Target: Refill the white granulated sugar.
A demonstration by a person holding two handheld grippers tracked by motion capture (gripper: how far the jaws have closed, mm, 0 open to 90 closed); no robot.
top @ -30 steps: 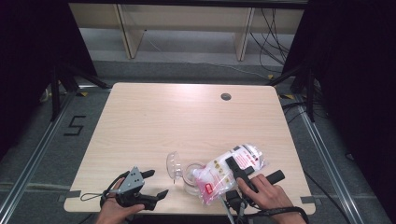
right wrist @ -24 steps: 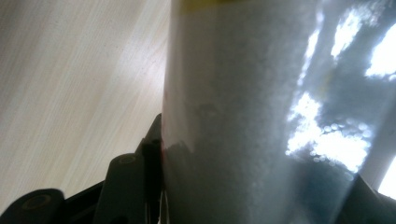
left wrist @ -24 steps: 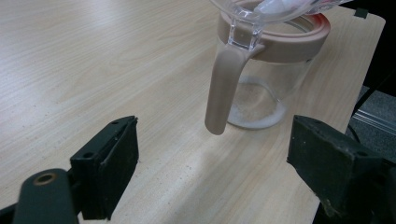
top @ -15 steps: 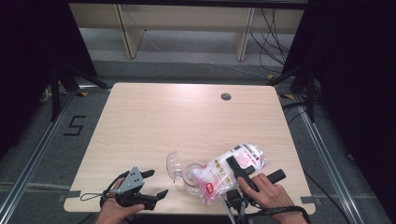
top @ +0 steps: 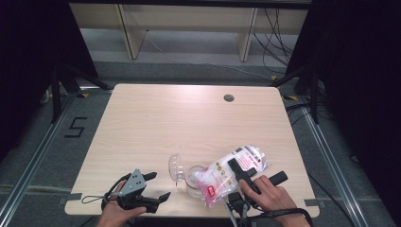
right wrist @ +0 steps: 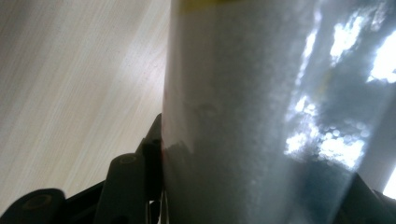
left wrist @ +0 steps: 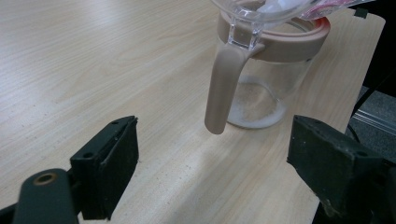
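Observation:
A clear glass jar (top: 194, 183) with a pink rim stands near the table's front edge, its hinged lid (top: 176, 166) swung open to the left. A plastic bag of white granules (top: 234, 171) lies tilted over the jar's mouth, with my right gripper (top: 257, 170) shut on it. In the right gripper view the bag (right wrist: 261, 116) stands between the jaws. My left gripper (top: 159, 185) rests open at the front left, apart from the jar. In the left gripper view the jar (left wrist: 268, 84) holds a thin layer of white granules, and its pink clasp (left wrist: 223, 88) hangs down the side.
The light wooden table (top: 189, 118) has a round cable hole (top: 229, 98) at the back right. Dark curtains flank both sides and a low shelf unit (top: 189, 28) stands behind. The person's hands hold both grippers at the front edge.

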